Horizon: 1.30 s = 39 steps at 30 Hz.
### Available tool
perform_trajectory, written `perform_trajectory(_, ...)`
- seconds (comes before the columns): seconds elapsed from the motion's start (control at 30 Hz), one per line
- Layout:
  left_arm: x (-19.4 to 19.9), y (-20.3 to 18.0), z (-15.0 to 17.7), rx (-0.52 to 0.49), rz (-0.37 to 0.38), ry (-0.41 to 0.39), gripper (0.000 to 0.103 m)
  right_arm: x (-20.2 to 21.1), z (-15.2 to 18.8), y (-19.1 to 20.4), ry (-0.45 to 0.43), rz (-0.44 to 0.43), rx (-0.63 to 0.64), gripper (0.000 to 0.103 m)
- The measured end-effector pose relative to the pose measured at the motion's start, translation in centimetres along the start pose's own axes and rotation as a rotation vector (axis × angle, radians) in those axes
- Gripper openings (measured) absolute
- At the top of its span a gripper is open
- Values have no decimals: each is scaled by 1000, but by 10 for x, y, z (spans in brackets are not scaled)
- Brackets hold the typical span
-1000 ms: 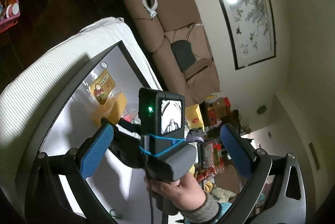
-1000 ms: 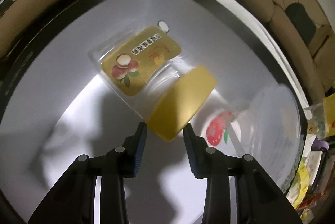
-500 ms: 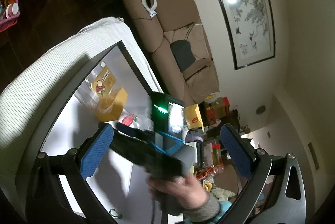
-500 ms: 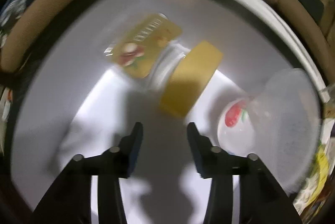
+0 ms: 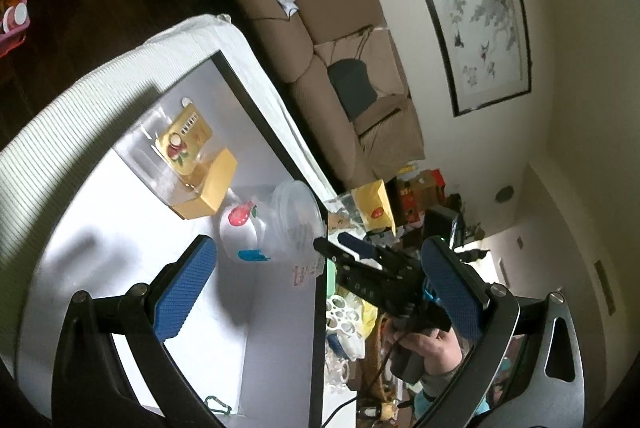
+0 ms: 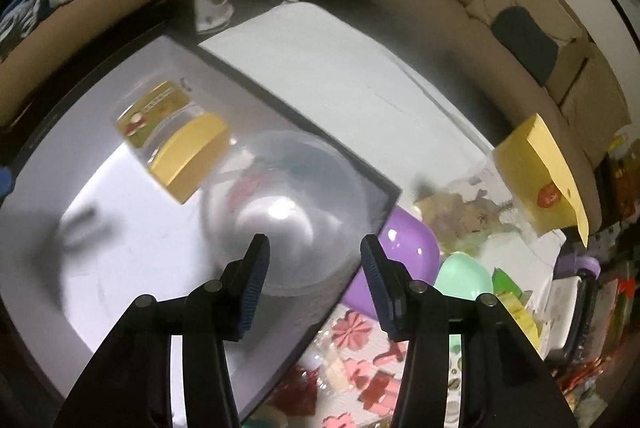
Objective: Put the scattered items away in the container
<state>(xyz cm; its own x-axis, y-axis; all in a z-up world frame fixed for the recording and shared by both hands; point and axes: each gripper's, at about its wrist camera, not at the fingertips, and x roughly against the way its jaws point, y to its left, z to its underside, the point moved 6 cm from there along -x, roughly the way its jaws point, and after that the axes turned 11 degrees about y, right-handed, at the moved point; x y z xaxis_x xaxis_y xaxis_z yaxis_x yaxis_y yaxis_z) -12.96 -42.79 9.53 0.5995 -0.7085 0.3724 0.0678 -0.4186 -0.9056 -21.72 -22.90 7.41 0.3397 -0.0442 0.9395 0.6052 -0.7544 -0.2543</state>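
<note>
Both grippers (image 5: 320,288) (image 6: 314,280) gape empty over the white, black-rimmed container (image 5: 276,156); inside, a yellow box (image 5: 212,184) lies beside clear plastic cups (image 5: 276,224).

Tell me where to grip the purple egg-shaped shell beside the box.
Judging from the right wrist view, take the purple shell across its narrow width, coming from above. It is rounded and glossy, wedged between the box edge and the green shell; only its top is exposed.
</note>
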Motion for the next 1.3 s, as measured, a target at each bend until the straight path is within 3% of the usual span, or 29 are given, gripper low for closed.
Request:
perform_trajectory(0.23,-12,-5,1,-14,-13,21,103,-12,-10,-32,0,-173,-169,49)
perform_trajectory(0.43,-14,-4,1,-12,-20,28,103,-14,-10,-27,-3,-136,-158,52)
perform_trajectory(0.57,-17,-7,3,-16,-22,36,103,1,-7,-25,-59,-151,-172,51)
perform_trajectory(0.67,-17,-8,3,-19,-24,37,103,15,-1,-11,-83,-167,-123,62)
perform_trajectory(0.77,-18,-8,3,-15,-23,37,103,28,7,11,-112,-193,-46,65)
perform_trajectory(0.83,-18,-9,4,-15,-24,39,103,31,10,28,-131,-154,18,65)
perform_trajectory(0.93,-19,-10,4,-18,-26,43,103,18,12,48,-123,8,124,61)
perform_trajectory(1.03,-18,-10,4,-19,-26,45,103,-3,14,49,-90,82,145,46)
perform_trajectory(1.2,-17,-7,3,-15,-27,49,103,-14,19,43,-102,57,144,53)
perform_trajectory(1.3,-19,-8,3,-22,-38,60,103,1,26,40,-122,-11,137,54)
